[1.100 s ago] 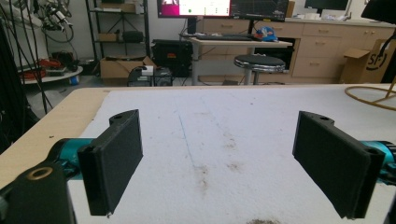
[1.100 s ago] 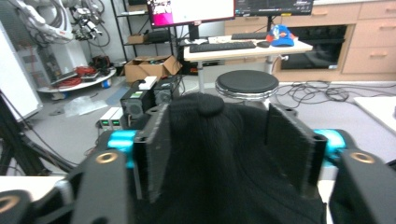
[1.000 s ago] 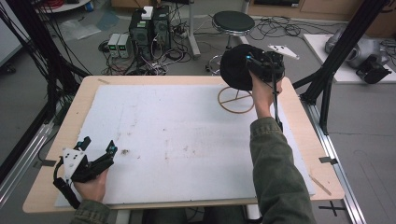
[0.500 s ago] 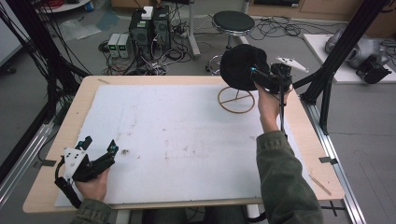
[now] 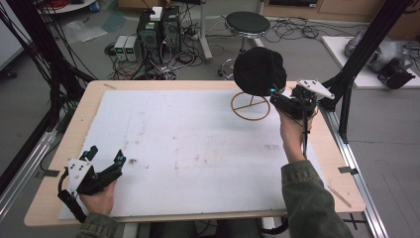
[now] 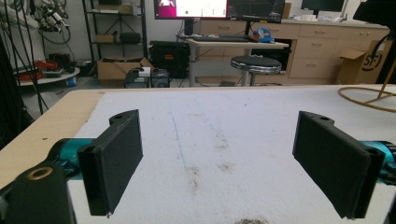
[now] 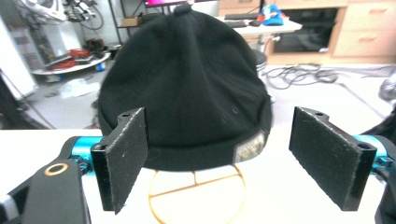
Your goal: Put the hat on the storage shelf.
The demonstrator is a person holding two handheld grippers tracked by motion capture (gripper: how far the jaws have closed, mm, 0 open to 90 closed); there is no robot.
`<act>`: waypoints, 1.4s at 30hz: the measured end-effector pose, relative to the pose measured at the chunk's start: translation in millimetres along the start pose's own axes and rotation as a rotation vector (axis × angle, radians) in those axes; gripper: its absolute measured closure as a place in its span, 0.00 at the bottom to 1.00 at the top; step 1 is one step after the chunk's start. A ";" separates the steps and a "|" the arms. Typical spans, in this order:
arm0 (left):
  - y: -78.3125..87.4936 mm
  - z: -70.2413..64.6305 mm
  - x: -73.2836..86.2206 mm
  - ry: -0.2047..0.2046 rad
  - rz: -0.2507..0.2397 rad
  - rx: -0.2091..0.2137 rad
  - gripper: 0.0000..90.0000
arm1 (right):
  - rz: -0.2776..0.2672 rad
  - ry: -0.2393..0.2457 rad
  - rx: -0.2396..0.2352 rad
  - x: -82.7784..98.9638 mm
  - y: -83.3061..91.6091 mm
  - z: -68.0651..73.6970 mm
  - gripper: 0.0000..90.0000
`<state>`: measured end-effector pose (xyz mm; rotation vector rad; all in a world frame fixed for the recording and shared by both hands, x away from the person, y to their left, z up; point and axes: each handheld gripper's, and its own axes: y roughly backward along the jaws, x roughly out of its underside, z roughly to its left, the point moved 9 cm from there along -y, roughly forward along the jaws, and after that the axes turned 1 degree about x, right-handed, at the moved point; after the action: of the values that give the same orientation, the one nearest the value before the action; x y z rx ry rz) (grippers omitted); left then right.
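Black fleece cap (image 7: 184, 88) on wire stand (image 5: 251, 106); both tongs wide, empty.

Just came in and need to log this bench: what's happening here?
A person works two handheld grippers at a table. A black hat sits on a wire stand at the far right. The right gripper faces it, jaws just opened, nothing between them. The left gripper waits open at the near left corner.

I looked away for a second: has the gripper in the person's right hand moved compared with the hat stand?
Yes. The right gripper has drawn back from the black hat toward the table's right edge, off the stand's ring; its jaws have just been opening, nothing between them.
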<state>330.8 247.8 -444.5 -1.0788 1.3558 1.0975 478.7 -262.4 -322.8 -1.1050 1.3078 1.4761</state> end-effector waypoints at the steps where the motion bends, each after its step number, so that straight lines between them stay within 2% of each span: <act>1: 0.3 0.1 -0.5 0.004 -0.004 -0.001 0.18 | -0.003 0.008 0.008 3.3 2.1 -1.8 0.21; 5: 1.1 1.3 -1.4 0.016 -0.011 -0.002 0.18 | -0.018 0.000 0.031 17.8 13.7 -11.4 0.21; 11: 0.4 4.3 -0.7 0.028 -0.009 -0.008 0.18 | -0.050 -0.030 0.038 30.4 26.2 -18.4 0.21; 12: 0.3 4.4 -0.7 0.027 -0.009 -0.008 0.18 | -0.055 -0.024 0.041 33.2 28.1 -19.5 0.21; 15: 0.3 4.0 -0.4 0.023 -0.005 -0.007 0.18 | -0.014 -0.007 0.056 39.1 31.9 -20.6 0.21; 16: 0.1 3.9 -0.6 0.023 -0.008 -0.009 0.18 | -0.020 -0.001 0.053 38.5 34.2 -20.1 0.21; 18: 0.3 3.5 -0.8 0.021 -0.008 -0.007 0.18 | -0.082 0.016 0.046 36.1 41.5 -18.5 0.22; 20: 0.3 3.7 -0.8 0.021 -0.009 -0.008 0.18 | -0.087 0.032 0.039 39.4 45.0 -16.9 0.22; 25: 0.8 5.3 -0.9 0.027 -0.011 -0.012 0.18 | -0.085 0.020 0.030 56.6 51.9 -17.7 0.22; 28: 0.5 5.5 -0.8 0.027 -0.011 -0.011 0.18 | -0.084 0.022 0.035 68.3 56.1 -20.5 0.22; 30: -0.2 5.2 -0.4 0.027 -0.009 -0.009 0.18 | -0.072 0.029 0.054 79.3 58.9 -22.8 0.22; 34: -2.1 4.9 0.1 0.030 -0.008 -0.004 0.18 | -0.080 0.035 0.063 95.1 62.5 -23.6 0.22; 37: -2.8 4.9 0.4 0.027 -0.006 -0.004 0.18 | -0.087 0.023 0.061 104.2 64.3 -23.1 0.22; 42: -3.2 5.3 0.6 0.028 -0.006 -0.003 0.18 | -0.112 0.050 0.083 118.2 66.6 -25.7 0.22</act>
<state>334.8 252.4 -445.5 -1.1037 1.3727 1.0839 387.2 -289.0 -422.8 -1.1481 1.3080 1.3086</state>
